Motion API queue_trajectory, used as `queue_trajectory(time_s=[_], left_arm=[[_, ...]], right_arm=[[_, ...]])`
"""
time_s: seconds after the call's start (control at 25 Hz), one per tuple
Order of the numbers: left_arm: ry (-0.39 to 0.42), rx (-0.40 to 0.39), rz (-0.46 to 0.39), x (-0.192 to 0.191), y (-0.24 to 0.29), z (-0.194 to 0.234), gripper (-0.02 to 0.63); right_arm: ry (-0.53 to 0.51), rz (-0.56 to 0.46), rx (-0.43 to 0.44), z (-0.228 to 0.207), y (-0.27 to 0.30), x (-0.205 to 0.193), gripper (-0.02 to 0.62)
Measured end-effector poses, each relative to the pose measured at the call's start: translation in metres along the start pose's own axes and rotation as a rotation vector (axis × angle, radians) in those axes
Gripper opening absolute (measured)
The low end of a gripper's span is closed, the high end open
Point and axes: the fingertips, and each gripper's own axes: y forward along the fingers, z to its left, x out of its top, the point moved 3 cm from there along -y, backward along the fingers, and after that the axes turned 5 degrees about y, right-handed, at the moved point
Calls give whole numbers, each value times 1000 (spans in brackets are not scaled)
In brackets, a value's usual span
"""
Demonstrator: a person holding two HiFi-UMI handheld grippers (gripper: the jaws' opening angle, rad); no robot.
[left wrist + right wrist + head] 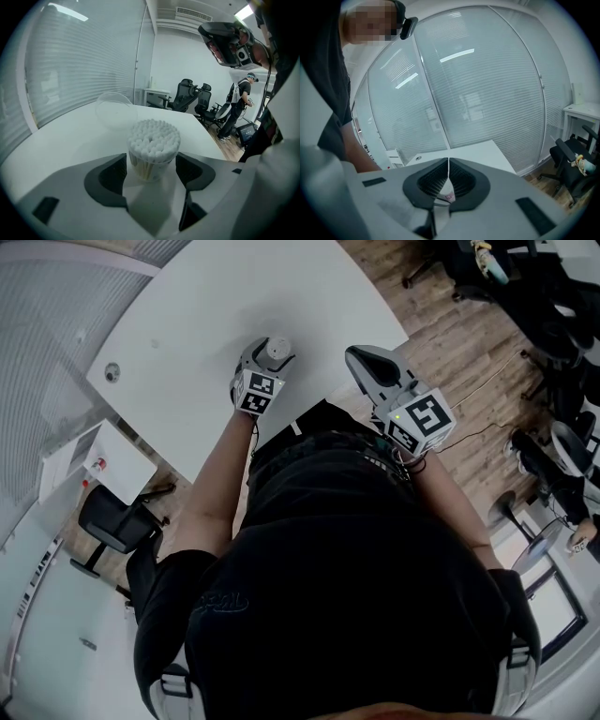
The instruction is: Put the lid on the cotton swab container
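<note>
Item: cotton swab container (153, 140); clear, round, packed full of white-tipped swabs; stood upright and uncovered on the white table (56, 145), near the edge at which the person is placed.

Item: lid (114, 110); clear and domed; laid on the table just behind the container and a little to its left as seen in the left gripper view; set apart from the container and touched by neither tool.

Item: left gripper (151, 160); angled down over the table; jaws held apart with the container between them; narrow gaps are seen beside the dark pads (112, 176), so no grip on the container is recorded.

Item: right gripper (448, 162); held up off the table at the person's right, beside the table's corner in the head view; jaws brought together along a thin seam; a small white scrap with a reddish mark (448, 193) is seen low in that seam, and it cannot be told whether it is a part of the tool.

Surroundings: slatted blinds behind glass walls (487, 93); black office chairs (187, 93) beyond the far side of the table; a second person (240, 101) stood in the background on the wooden floor (450, 334).
</note>
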Motion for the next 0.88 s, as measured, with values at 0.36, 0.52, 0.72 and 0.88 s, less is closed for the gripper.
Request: queue_trajectory(time_s=[0.36, 0.52, 0.72, 0.88], left_arm=[[48, 27, 22, -4, 0, 1, 285], [58, 39, 23, -2, 2, 1, 271], [68, 40, 21, -3, 1, 0, 267], [81, 31, 9, 0, -4, -2, 265]], right_arm=[[8, 20, 1, 10, 5, -9, 25], [12, 22, 1, 8, 3, -9, 25], [7, 18, 1, 12, 4, -9, 25], [4, 13, -2, 17, 3, -9, 25]])
